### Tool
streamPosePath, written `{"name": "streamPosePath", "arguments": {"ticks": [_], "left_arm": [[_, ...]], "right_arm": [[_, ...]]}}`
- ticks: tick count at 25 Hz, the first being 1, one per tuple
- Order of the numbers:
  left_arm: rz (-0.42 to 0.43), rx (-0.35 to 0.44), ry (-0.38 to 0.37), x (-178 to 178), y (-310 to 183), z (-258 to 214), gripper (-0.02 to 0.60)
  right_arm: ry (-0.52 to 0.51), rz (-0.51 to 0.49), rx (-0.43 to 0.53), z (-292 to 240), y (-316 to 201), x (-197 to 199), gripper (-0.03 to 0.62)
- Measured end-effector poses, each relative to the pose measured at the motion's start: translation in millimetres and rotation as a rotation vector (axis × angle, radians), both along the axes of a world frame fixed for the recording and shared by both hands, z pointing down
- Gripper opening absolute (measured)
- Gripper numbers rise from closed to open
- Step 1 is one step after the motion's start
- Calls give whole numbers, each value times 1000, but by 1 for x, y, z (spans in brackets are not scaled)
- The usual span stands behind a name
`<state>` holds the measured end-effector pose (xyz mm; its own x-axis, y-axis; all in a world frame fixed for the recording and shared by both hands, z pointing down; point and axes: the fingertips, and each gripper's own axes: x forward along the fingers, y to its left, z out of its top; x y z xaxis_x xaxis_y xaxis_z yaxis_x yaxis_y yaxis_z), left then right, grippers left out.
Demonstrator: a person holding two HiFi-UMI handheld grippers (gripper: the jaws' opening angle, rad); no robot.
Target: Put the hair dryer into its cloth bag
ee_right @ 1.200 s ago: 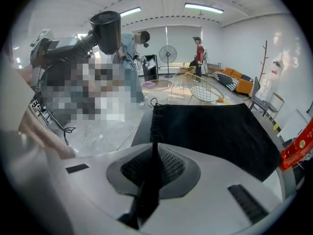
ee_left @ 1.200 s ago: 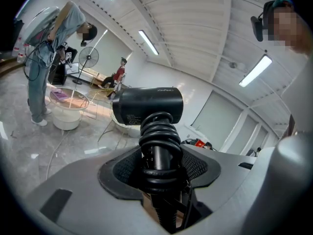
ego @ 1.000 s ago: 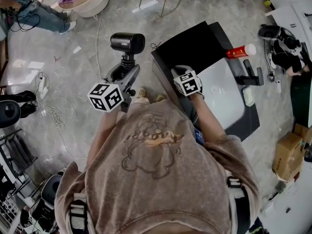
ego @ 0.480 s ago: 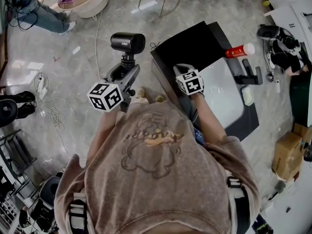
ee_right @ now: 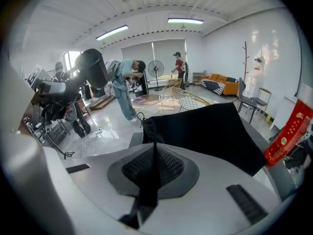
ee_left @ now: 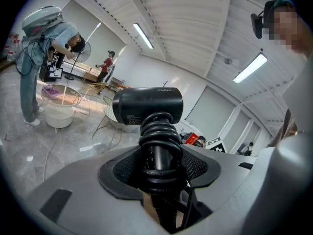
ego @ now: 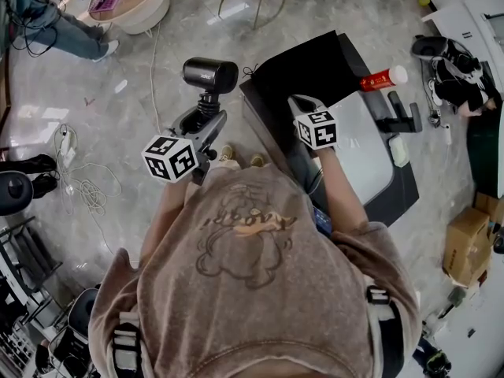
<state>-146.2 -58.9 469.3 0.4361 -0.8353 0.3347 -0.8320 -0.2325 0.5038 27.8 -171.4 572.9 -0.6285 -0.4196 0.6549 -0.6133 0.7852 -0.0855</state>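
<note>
The left tongs (ee_left: 159,166) stand wide, yet they clamp the black hair dryer (ee_left: 148,106) by its handle, with the pads pressing on the black cord coiled round that handle. The dryer stands upright out of these tongs with its short barrel lying crosswise at the top. It is held over the grey marble floor (ego: 118,116), clear of the dark desk (ego: 402,189) that stands to the right of these tongs.

The right tongs (ee_right: 154,166) are almost shut, and their jaws have just been closing. Between them they pinch 1 thin fold at the near edge of the black cloth bag (ee_right: 208,129). The rest of the bag spreads flat on the desk ahead of these tongs, with a drawstring knot at its far left corner. The dryer is outside the bag, to the left of the right tongs. A red tube with a white cap (ego: 384,78) lies ahead and to their right, just beside the bag's right corner.
</note>
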Motion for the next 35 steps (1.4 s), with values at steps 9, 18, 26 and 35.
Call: {"name": "streamPosePath", "arguments": {"ticks": [9,18,26,35], "left_arm": [[67,-24,-5,11,-2,9,245],[126,-48,-1,17,1,16,245],[230,-89,-46,28,3,31,245],[388,-163,-131,39,-8,66,245]], "right_arm": [[-103,80,-28,-18,-16,10,17],[-182,116,-61,-26,-13,12,17],[-218,104,-52,-36,-9,8,17],[-237,69,-48,-49,1,-1,17]]}}
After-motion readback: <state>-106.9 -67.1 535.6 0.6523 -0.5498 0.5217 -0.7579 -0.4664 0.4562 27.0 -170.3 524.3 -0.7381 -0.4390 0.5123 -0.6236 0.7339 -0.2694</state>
